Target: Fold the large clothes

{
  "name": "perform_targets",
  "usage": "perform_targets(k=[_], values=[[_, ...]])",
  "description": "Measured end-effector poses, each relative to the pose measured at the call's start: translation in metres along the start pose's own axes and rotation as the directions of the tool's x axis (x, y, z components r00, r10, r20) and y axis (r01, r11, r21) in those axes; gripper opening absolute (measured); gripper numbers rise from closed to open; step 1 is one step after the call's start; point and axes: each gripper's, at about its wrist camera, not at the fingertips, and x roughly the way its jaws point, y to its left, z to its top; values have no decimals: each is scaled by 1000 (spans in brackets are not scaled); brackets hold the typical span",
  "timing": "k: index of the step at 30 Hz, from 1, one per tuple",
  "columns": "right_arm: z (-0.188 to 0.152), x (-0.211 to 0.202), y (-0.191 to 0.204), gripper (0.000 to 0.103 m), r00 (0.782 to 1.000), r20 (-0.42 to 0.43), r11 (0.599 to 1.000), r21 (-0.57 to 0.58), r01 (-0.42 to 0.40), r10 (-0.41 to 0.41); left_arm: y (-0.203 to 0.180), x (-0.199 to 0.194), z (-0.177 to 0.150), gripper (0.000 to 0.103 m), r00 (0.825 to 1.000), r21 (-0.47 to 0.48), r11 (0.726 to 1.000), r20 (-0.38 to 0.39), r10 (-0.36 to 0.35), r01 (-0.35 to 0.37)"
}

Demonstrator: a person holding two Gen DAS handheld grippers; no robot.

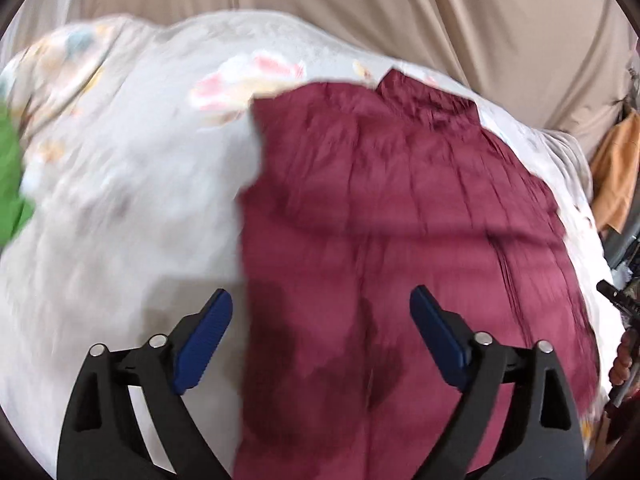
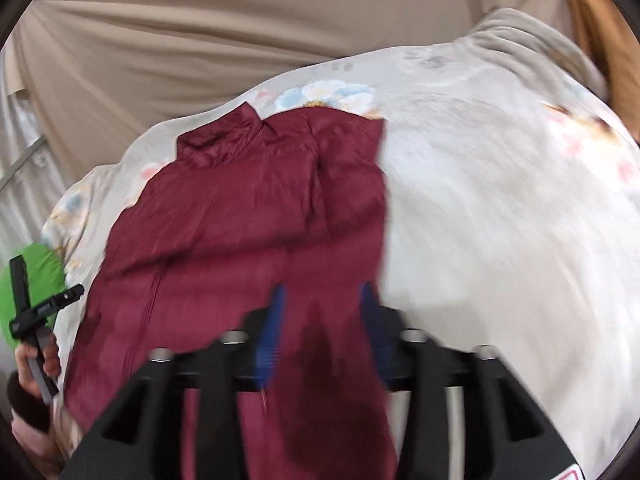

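Left of the left gripper [image 1: 320,320], a green cloth [image 1: 10,176] lies at the far edge of the flowered bedsheet [image 1: 132,184]. Bare sheet lies under its left finger; the maroon jacket [image 1: 400,208] lies below and ahead of its right finger, collar at the far end. Its jaws stand wide apart with nothing between the pads. Further right, at the frame edge, a hand [image 1: 622,364] grips a dark handle.

Ahead of the right gripper [image 2: 324,300], the maroon jacket [image 2: 240,216] lies flat, extending mostly to its left. A folded strip of jacket lies between the blue fingers [image 2: 272,344]; the jaws are partly apart, and blur hides whether the pads press it. Right of this gripper lies only sheet.
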Motion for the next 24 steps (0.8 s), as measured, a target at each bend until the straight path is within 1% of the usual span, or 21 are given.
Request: perform_targets(k=[3,5,7,8,11,12,13,14,16,17,18,19,20,22,24], values=[[-49,-35,-20,53,999,-20,997,61,-39,41,24,-21,-44,88,997,-88,995,-57,-55,50],[-78,-48,-30,56,998,-32,991,122,-53,57,36,-30,-66,88,994,-152,985,-68,-88,77],[-96,-53,-34,57,996,-46,984,166,-63,71,44,-37,-85,89,988,-223,968,-70,-139,120],[-106,-55,-34,57,994,-52,979,186,-82,93,46,-39,-93,89,983,-253,956,-66,-170,148],[-119,-52,-28,58,988,-43,970,204,-133,145,38,-43,-105,89,980,-246,953,-47,-192,175],[-121,-51,-26,58,988,-37,969,201,-141,152,36,-43,-105,88,981,-241,955,-43,-189,173],[-122,-48,-22,58,989,-34,971,197,-134,143,33,-43,-106,85,982,-236,957,-38,-185,171],[-121,-46,-18,55,990,-31,973,194,-126,135,29,-42,-106,81,981,-229,958,-38,-188,175],[-121,-45,-12,25,990,-16,973,189,-134,140,23,-42,-106,55,975,-215,955,-43,-219,205],[-121,-48,-10,21,990,5,971,194,-142,144,21,-42,-105,50,973,-211,954,-43,-228,214],[-119,-52,-8,12,988,27,969,197,-152,150,19,-45,-105,37,973,-202,955,-35,-228,216],[-119,-57,-6,9,986,49,966,199,-164,157,19,-49,-104,23,974,-191,957,-24,-225,217],[-120,-65,-4,7,983,83,965,195,-178,165,18,-55,-105,16,976,-186,959,-10,-218,213],[-119,-83,0,4,975,141,967,166,-191,169,22,-71,-103,10,968,-197,948,36,-249,251],[-119,-101,11,3,963,199,968,131,-212,183,20,-91,-101,8,958,-186,940,90,-272,285]])
